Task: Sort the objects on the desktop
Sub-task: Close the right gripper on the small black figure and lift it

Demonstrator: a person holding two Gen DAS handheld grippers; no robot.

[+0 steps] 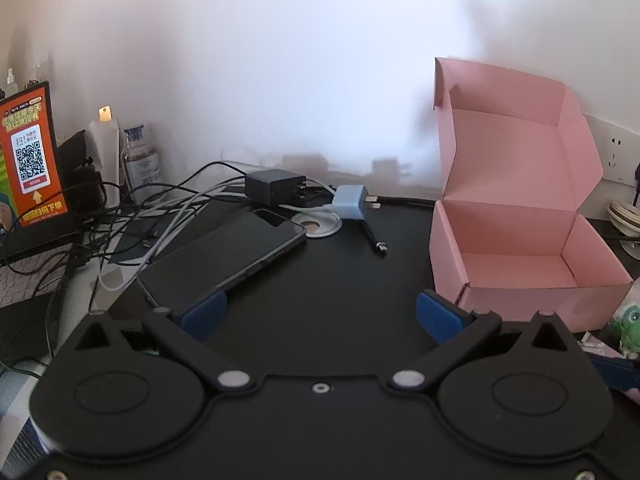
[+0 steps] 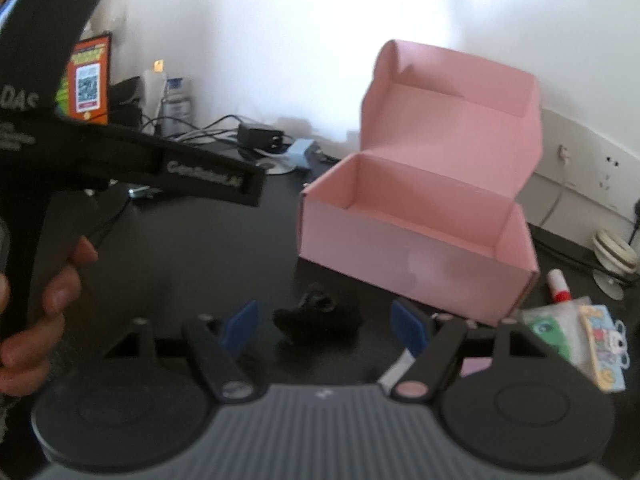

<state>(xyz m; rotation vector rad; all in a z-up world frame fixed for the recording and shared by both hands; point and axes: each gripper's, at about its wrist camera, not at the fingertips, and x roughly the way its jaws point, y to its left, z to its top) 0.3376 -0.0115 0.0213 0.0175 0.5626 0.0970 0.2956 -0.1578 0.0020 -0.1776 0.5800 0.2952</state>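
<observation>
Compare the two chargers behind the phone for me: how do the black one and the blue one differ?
The black charger is dark and larger; the light blue charger is pale and more compact. The black charger lies further left, among the tangled cables; the light blue charger sits nearer the pink box, with a black cable end lying in front of it. Both lie on the dark desk behind the phone, prongs pointing right.

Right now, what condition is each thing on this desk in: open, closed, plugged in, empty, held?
Pink cardboard box: lid up, empty inside.
Black smartphone: flat, screen dark.
Black charger block: unplugged, prongs out.
Light blue charger block: unplugged, lying on its side.
Left hand-held gripper: open, holding nothing.
Right hand-held gripper: open, around a small black object, not gripping.
</observation>
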